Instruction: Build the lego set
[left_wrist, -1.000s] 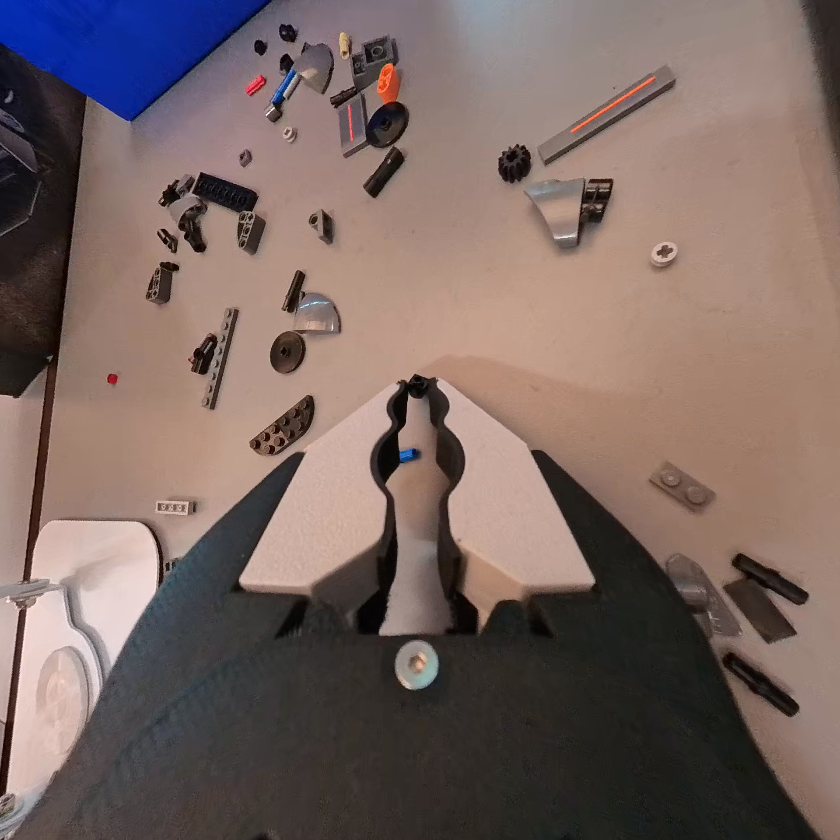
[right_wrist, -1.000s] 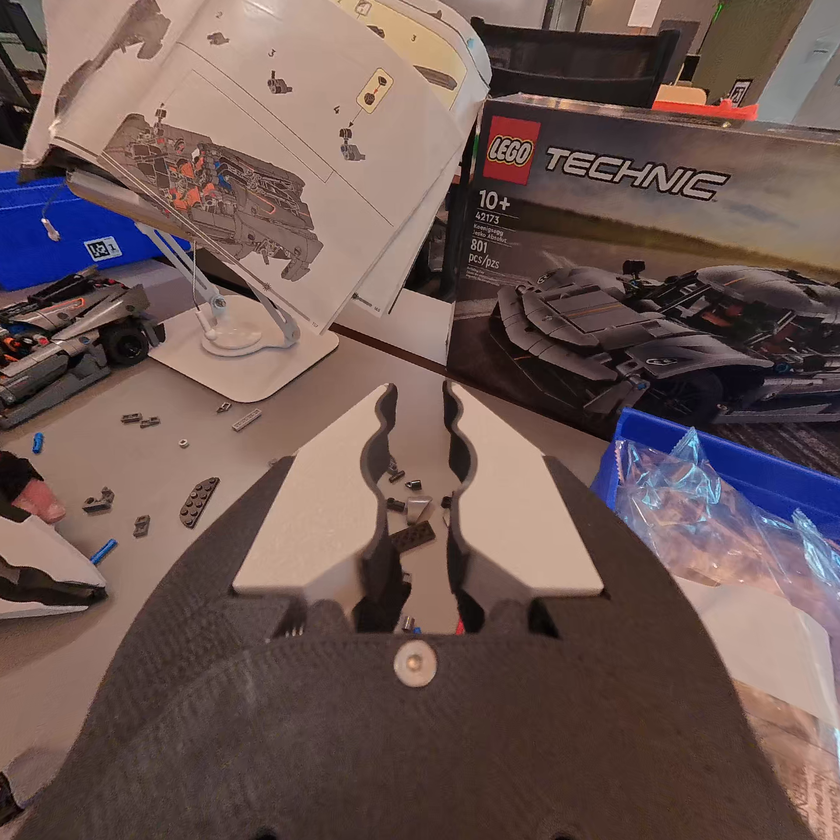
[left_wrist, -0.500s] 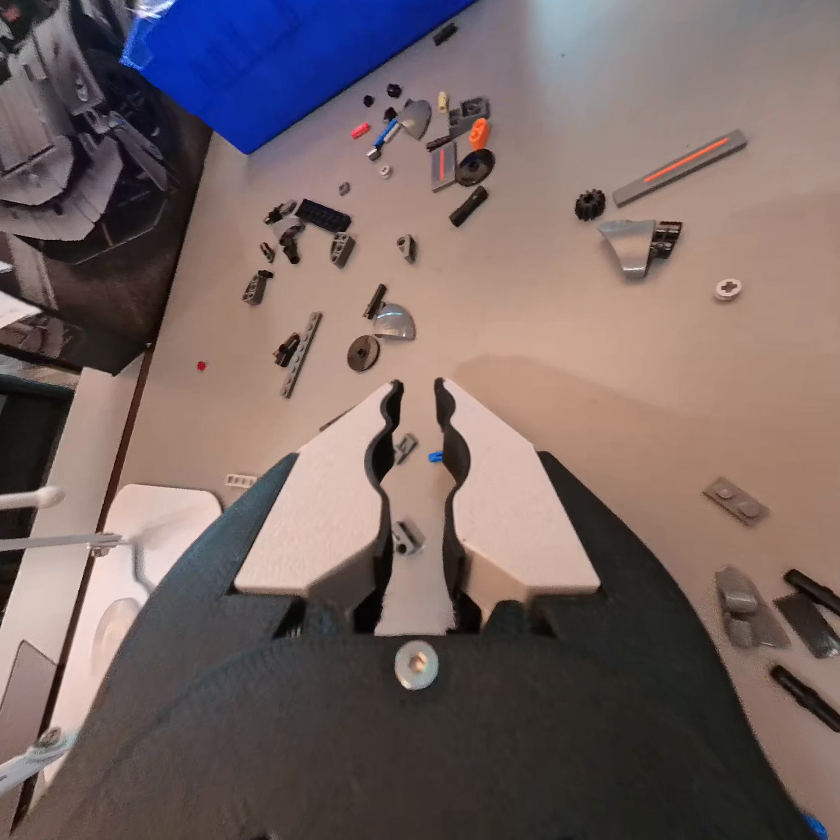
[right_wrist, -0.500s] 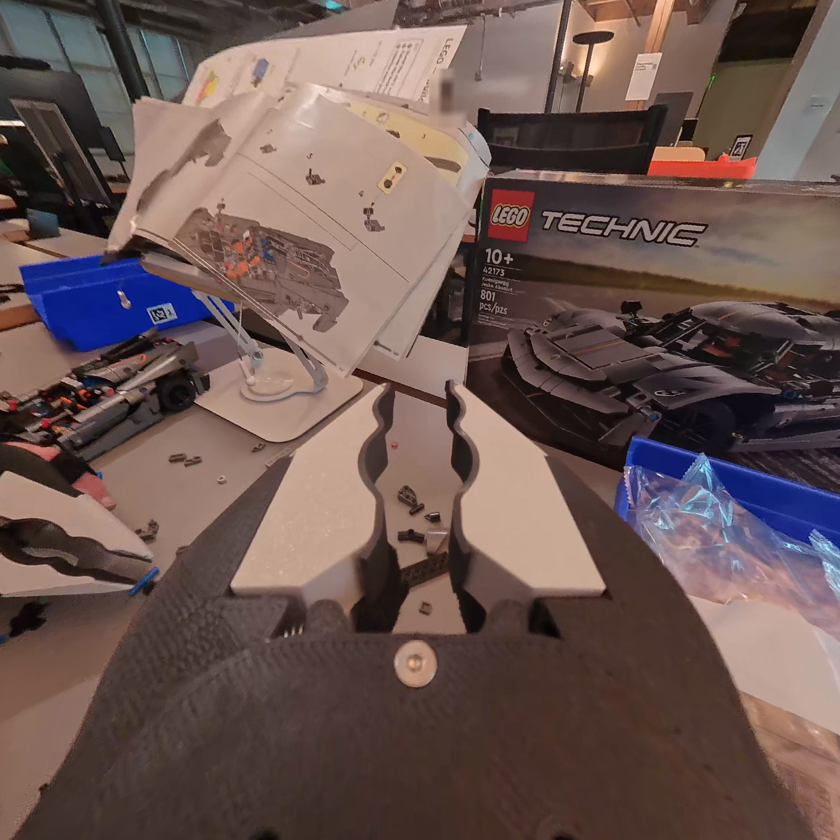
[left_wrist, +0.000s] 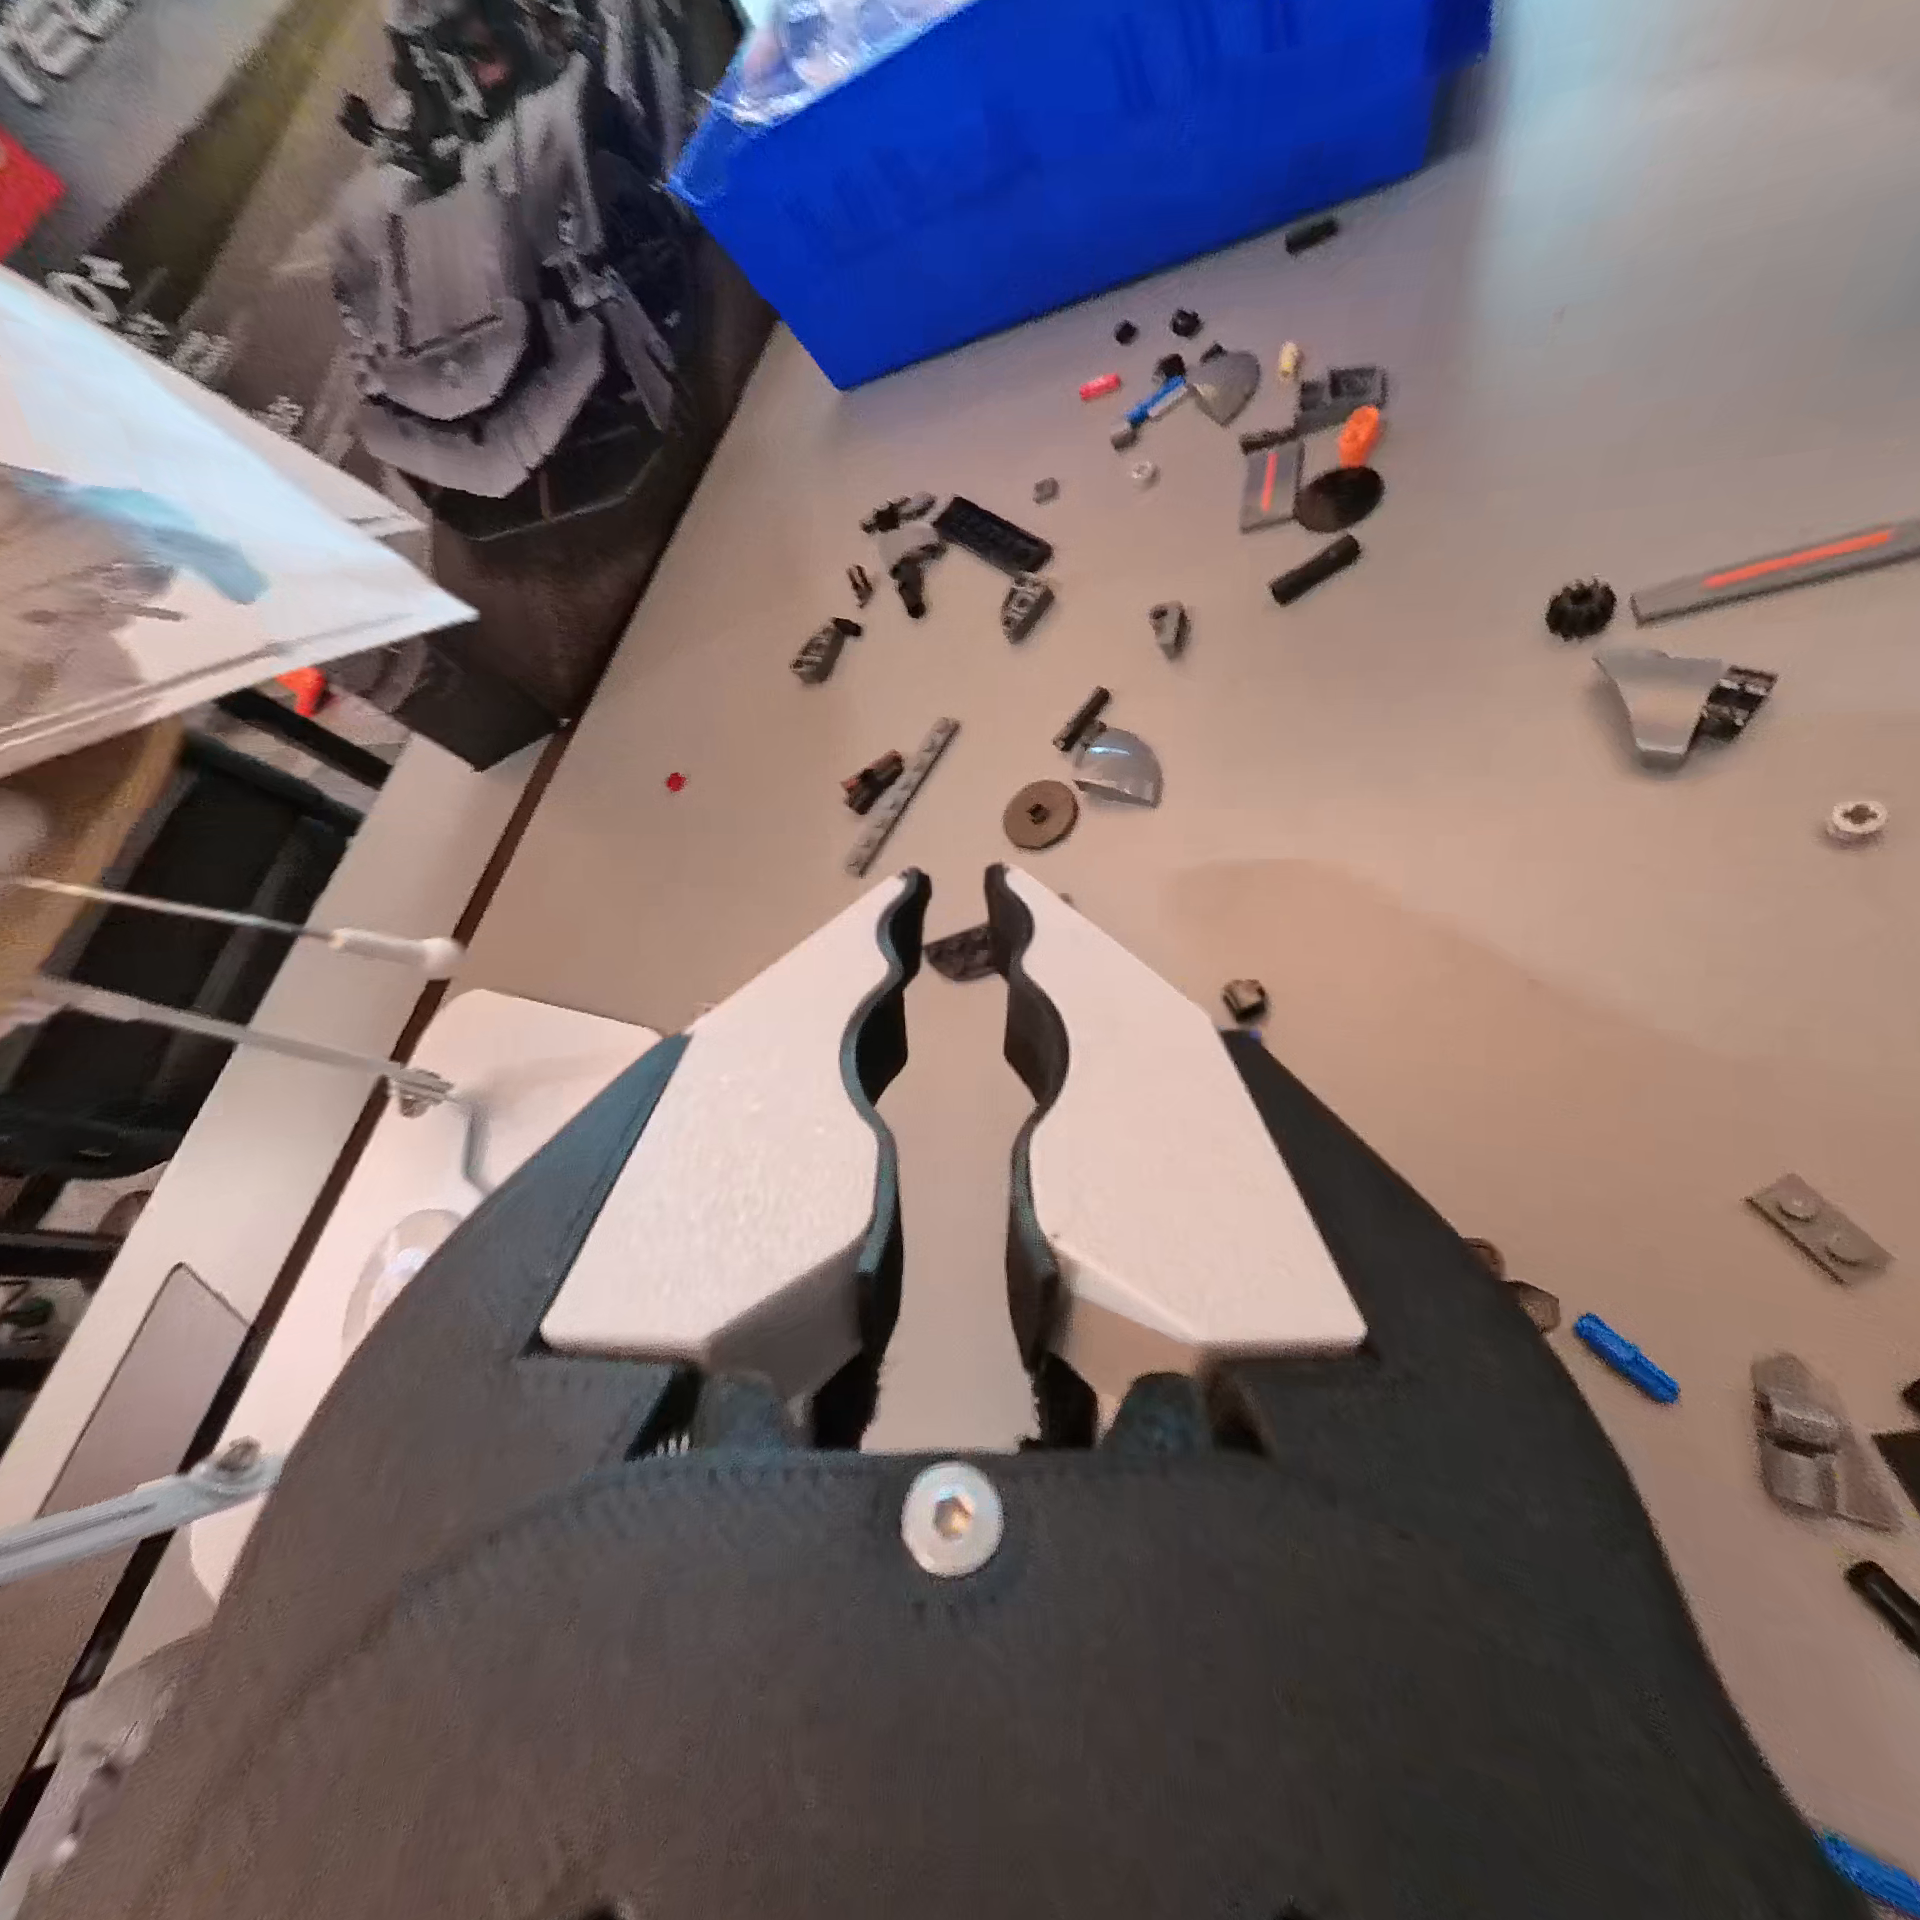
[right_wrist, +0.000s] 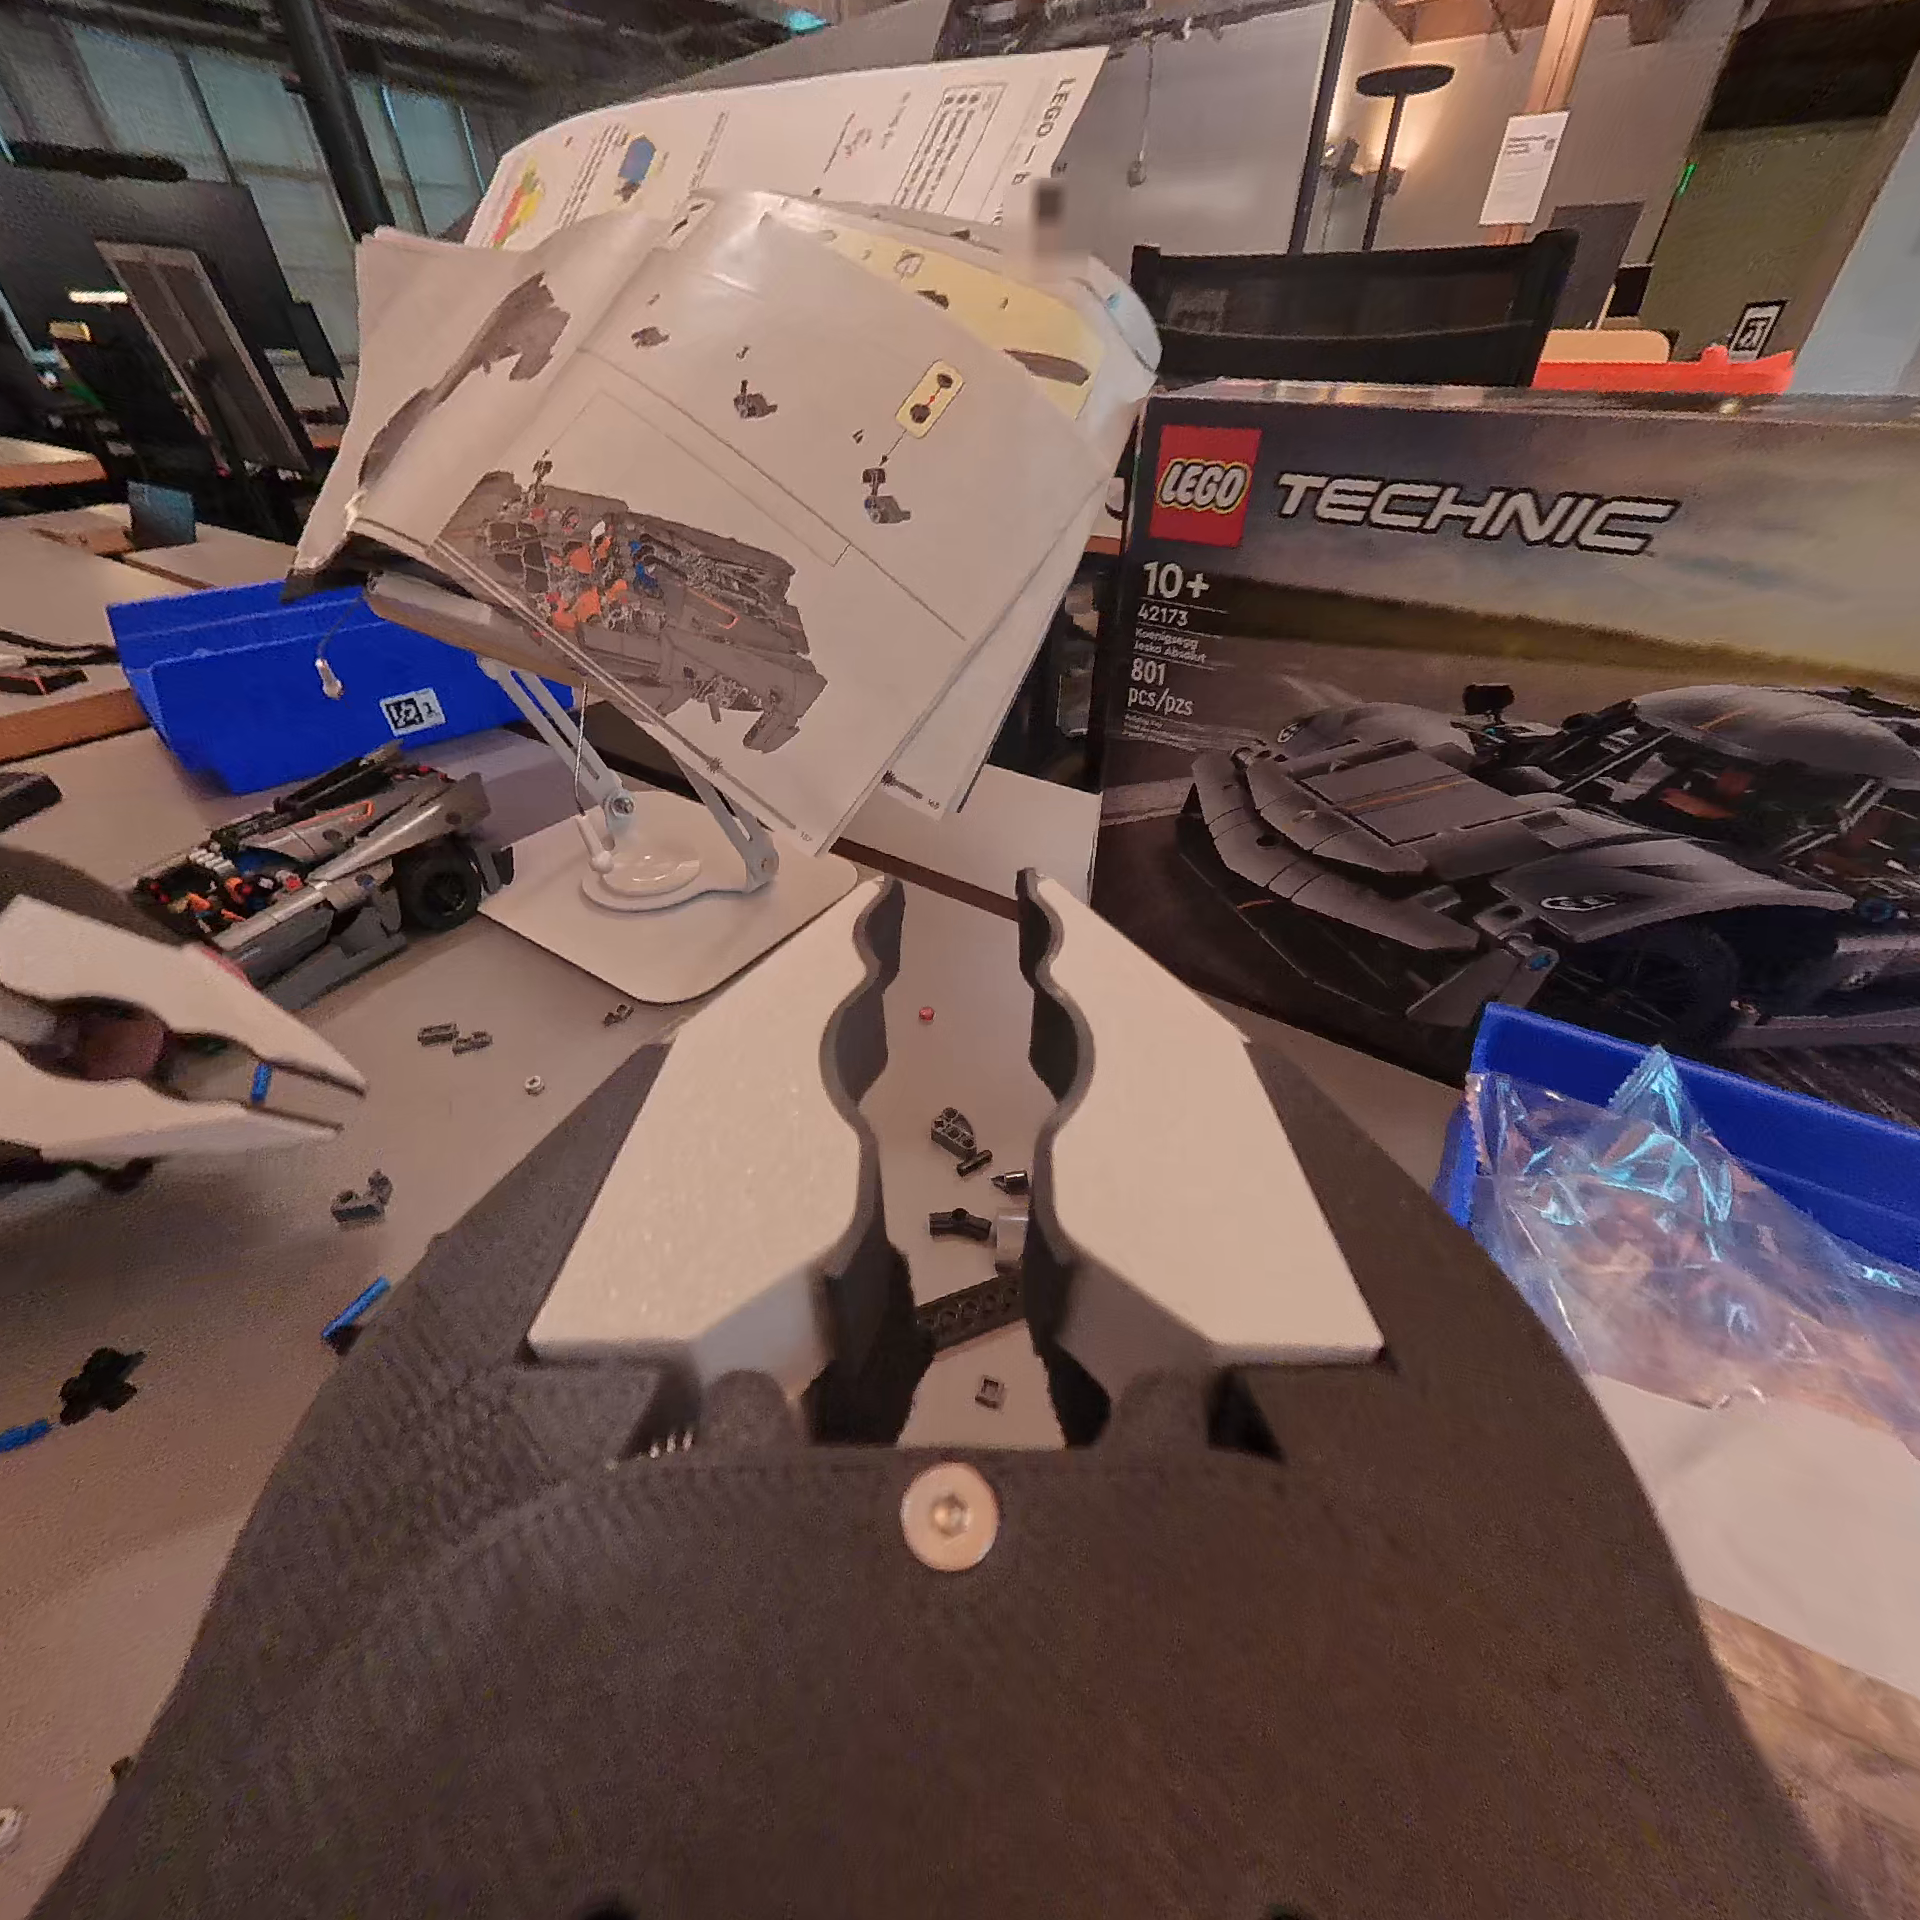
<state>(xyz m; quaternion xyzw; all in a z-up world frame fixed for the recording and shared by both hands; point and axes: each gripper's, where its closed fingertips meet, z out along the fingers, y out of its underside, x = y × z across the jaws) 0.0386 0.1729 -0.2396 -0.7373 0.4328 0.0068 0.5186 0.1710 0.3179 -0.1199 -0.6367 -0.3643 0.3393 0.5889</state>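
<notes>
Only from the right wrist: half-built car (right_wrist: 322, 873) behind left tool (right_wrist: 343, 1101).

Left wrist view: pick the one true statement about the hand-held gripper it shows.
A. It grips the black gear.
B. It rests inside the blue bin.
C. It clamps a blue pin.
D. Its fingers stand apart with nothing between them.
D: the left hand-held gripper shows a clear gap between its fingers, with only the table and loose parts lying beyond.
</notes>
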